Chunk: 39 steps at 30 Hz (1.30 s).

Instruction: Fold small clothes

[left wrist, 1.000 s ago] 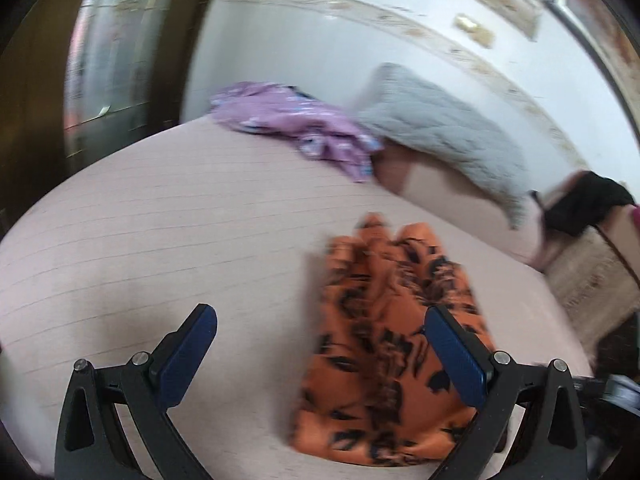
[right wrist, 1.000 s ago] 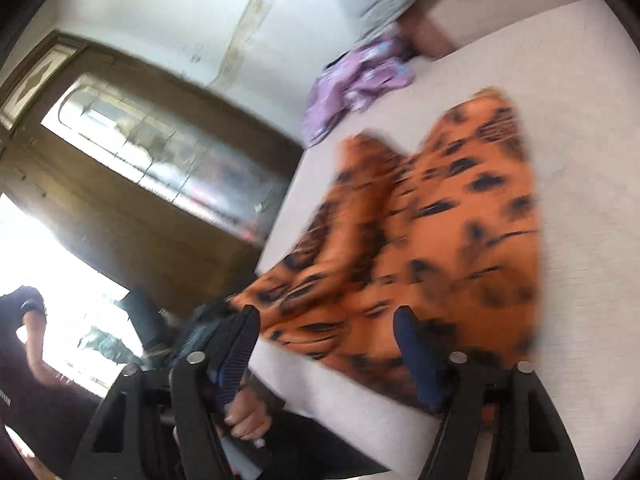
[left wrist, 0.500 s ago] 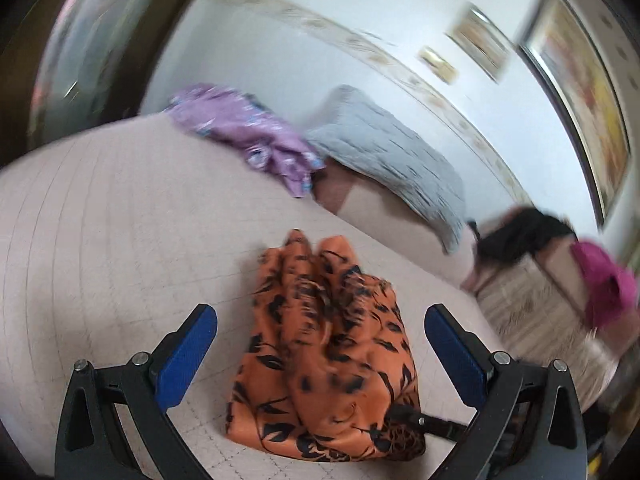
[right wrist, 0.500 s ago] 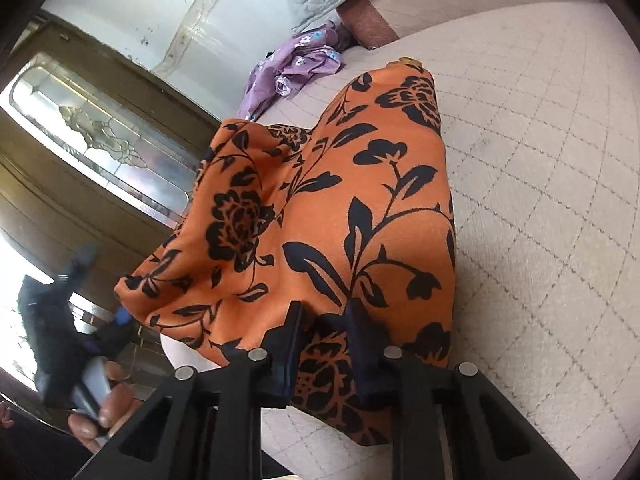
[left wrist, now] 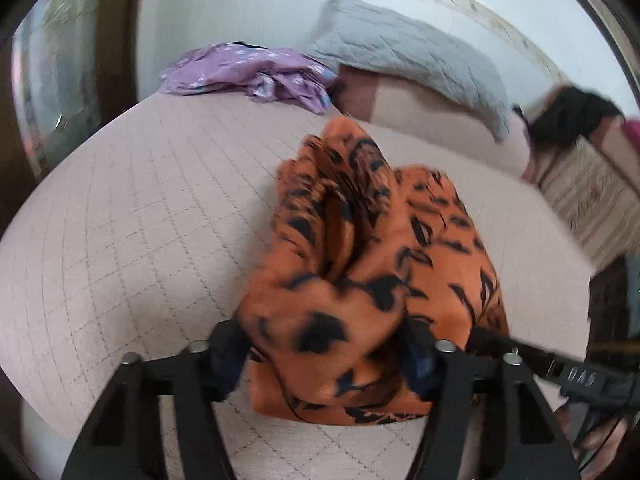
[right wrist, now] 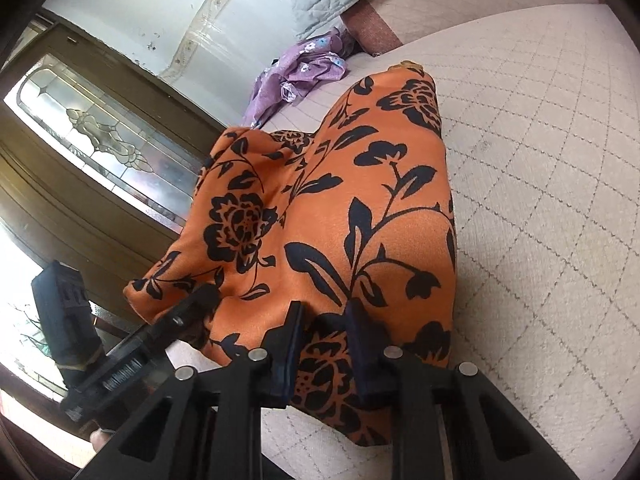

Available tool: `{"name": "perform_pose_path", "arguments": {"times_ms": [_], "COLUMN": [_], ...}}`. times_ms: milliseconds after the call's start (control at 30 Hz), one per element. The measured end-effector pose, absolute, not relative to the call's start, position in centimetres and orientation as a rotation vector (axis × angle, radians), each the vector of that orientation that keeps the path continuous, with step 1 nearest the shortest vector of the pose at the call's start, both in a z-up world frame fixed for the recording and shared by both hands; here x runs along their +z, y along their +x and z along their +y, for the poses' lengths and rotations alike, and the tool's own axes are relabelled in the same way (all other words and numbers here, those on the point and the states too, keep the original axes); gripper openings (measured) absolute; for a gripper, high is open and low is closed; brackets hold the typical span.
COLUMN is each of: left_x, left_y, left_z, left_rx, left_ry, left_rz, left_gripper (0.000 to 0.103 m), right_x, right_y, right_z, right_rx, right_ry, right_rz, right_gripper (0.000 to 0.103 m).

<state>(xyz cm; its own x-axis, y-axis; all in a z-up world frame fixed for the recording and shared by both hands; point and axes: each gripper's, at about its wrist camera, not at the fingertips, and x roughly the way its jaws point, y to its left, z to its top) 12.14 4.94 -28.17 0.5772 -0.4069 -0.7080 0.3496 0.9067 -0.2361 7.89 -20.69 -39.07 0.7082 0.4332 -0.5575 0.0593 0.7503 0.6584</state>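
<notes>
Pinching the near hem of the orange garment with black floral print, the right gripper is clamped on it; the left gripper has just been closing around a bunched fold. The garment is spread on the pale quilted bed. Farther back, a crumpled purple floral cloth is seen.
</notes>
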Motion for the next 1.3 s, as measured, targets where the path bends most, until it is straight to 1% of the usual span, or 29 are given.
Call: {"name": "perform_pose_path", "arguments": {"times_ms": [100,167,200,233,267,300,367,467,567,633,667,700,733,767,800,833,867,900,933,1000,1100,1133,1300], "left_x": [-28.1,-28.6,-29.1,-29.4,-29.8,-30.3,-31.0,-32.7,-33.0,-32.4,-31.7,-30.7,-30.1,-29.3,-28.4,-27.8,-26.8,-26.3,-25.9,-25.8,-26.6,-26.9,-28.4], "left_y": [13.0,13.5,13.8,13.9,14.2,14.6,14.7,14.8,14.7,14.4,14.1,13.7,13.3,12.9,12.4,12.0,11.4,11.1,10.9,10.8,11.4,11.7,12.8], "left_z": [7.2,7.8,7.9,8.0,8.2,8.6,9.8,10.7,10.7,10.3,9.8,9.2,8.9,8.7,8.5,8.5,8.4,8.2,7.9,7.2,6.3,6.0,5.3], "left_rx": [-0.486,-0.496,-0.487,-0.478,-0.477,-0.493,-0.513,-0.511,-0.523,-0.506,-0.489,-0.465,-0.438,-0.406,-0.371,-0.346,-0.317,-0.302,-0.286,-0.260,-0.229,-0.218,-0.211], "left_ry": [-0.259,-0.321,-0.324,-0.328,-0.348,-0.405,-0.504,-0.589,-0.594,-0.531,-0.479,-0.407,-0.354,-0.303,-0.256,-0.226,-0.182,-0.154,-0.122,-0.059,0.016,0.036,0.073], "left_rz": [0.864,0.885,0.909,0.929,0.951,0.979,1.009,1.074,1.082,1.065,1.043,1.011,0.985,0.953,0.901,0.862,0.800,0.767,0.737,0.717,0.752,0.767,0.834], "left_gripper": [0.062,0.062,0.058,0.050,0.033,0.030,0.027,0.025,0.025,0.028,0.031,0.037,0.042,0.052,0.059,0.061,0.064,0.070,0.072,0.073,0.073,0.073,0.073], "right_x": [-39.1,-39.1,-39.1,-39.1,-39.1,-39.1,-39.0,-38.9,-38.6,-38.0,-37.3,-36.7,-36.1,-35.4,-34.4,-33.6,-33.2,-32.8,-32.7,-33.4,-36.6,-37.4,-36.4], "right_y": [7.9,7.7,7.7,7.7,7.6,7.6,7.6,7.6,7.8,8.5,9.1,9.7,10.2,10.7,11.3,12.0,12.6,13.3,14.0,15.7,18.3,18.5,19.3], "right_z": [-20.7,-20.8,-20.7,-20.7,-20.6,-20.6,-20.4,-20.4,-20.1,-20.0,-19.9,-19.9,-20.0,-20.2,-20.4,-20.6,-20.8,-21.1,-21.3,-21.8,-22.3,-22.5,-22.7], "right_rx": [0.230,0.231,0.229,0.228,0.227,0.226,0.224,0.229,0.229,0.228,0.224,0.230,0.232,0.230,0.220,0.211,0.203,0.185,0.161,0.106,0.079,0.082,0.089], "right_ry": [0.699,0.699,0.699,0.697,0.695,0.692,0.686,0.674,0.648,0.614,0.603,0.602,0.602,0.598,0.588,0.580,0.578,0.577,0.575,0.576,0.619,0.644,0.659], "right_rz": [0.766,0.763,0.762,0.761,0.760,0.760,0.760,0.772,0.793,0.835,0.874,0.894,0.895,0.877,0.852,0.830,0.816,0.804,0.802,0.820,0.910,0.911,0.897], "right_gripper": [0.024,0.024,0.024,0.024,0.024,0.024,0.024,0.024,0.024,0.024,0.024,0.027,0.027,0.027,0.027,0.029,0.029,0.029,0.029,0.029,0.027,0.027,0.027]}}
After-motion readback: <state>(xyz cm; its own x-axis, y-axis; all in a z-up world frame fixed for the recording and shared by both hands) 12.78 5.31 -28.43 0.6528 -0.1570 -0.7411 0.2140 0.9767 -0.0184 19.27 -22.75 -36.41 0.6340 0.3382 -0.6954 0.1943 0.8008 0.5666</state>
